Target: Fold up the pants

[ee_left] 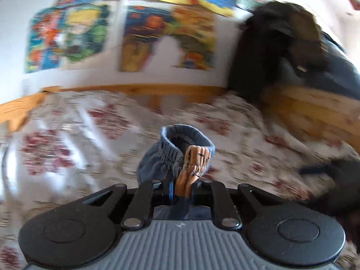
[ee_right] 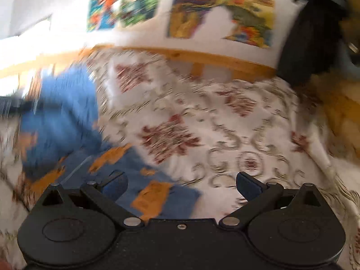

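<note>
- Left gripper (ee_left: 182, 191) clamped tight on a bunched pinch of the pants (ee_left: 177, 155), orange-print fabric squeezed between the closed fingers.
- Just past the fingertips: an elastic cuff or band (ee_left: 186, 135) standing up in a ring, blue cloth hanging slack beneath it, lifted clear of the bedspread (ee_left: 78, 135).
- Right gripper (ee_right: 181, 183) spread wide, nothing between the fingers, hovering low over the bedspread.
- Left finger (ee_right: 114, 183) over the blue-and-orange cloth of the pants; right finger (ee_right: 248, 183) over bare floral cover.
- Rest of the garment trailing away toward the left edge of the bed, heaped and badly blurred there; exact lay impossible to read.
- Farther out: wooden bed rail (ee_right: 202, 59) along the far edge, bright posters (ee_right: 126, 2) on the wall, a dark bundle of clothing (ee_left: 281, 51) at the far right corner.
- Judging the step: carrying a held end across for a fold, with the free gripper looking for a matching grip.
- To do it well: right fingers down onto the near cloth edge, closing on both layers, not the bedspread.
- Then both ends level, tension even, laid flat toward the middle of the bed, clear of the rail.
- Risk: thin pinch on the left slipping if yanked; slower travel advisable.
</note>
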`<state>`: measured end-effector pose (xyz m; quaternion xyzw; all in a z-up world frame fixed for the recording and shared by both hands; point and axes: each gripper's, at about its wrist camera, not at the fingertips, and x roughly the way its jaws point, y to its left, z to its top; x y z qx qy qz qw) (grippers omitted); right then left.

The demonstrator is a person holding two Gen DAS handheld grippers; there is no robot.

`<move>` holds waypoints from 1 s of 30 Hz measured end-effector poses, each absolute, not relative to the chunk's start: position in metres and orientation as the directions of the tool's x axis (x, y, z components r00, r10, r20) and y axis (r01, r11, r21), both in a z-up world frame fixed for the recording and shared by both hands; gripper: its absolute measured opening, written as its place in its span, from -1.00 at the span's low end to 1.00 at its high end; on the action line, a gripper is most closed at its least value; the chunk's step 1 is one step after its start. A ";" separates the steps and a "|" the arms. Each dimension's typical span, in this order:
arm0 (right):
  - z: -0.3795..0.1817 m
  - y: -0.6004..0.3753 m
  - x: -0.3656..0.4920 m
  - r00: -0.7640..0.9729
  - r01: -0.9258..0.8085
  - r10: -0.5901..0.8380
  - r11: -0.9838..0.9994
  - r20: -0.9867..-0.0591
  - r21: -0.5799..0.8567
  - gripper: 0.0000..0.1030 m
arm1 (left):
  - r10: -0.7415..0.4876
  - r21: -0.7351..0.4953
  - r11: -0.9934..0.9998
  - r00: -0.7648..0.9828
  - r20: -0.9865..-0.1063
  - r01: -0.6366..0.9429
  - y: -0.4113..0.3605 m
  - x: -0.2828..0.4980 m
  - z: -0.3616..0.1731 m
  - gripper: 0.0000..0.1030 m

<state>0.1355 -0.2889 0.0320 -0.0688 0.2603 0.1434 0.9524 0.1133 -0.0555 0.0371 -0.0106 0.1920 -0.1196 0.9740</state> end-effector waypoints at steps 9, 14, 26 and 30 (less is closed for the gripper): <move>0.028 -0.359 0.154 0.748 -0.264 0.419 0.900 -0.515 0.348 0.92 | -0.357 0.107 0.878 0.785 -0.506 0.467 -0.158 0.119 -0.009 -0.71; -0.001 -0.352 0.165 0.631 -0.261 0.546 0.819 -0.552 0.512 0.75 | -0.318 0.187 0.839 0.739 -0.594 0.511 -0.179 0.116 -0.041 -0.67; -0.024 -0.345 0.177 0.603 -0.167 0.555 0.790 -0.572 0.590 0.29 | -0.332 0.151 0.844 0.722 -0.607 0.515 -0.155 0.103 -0.040 0.20; -0.027 -0.346 0.178 0.600 -0.143 0.532 0.806 -0.598 0.574 -0.58 | -0.347 0.186 0.807 0.704 -0.620 0.561 -0.160 0.095 -0.046 0.00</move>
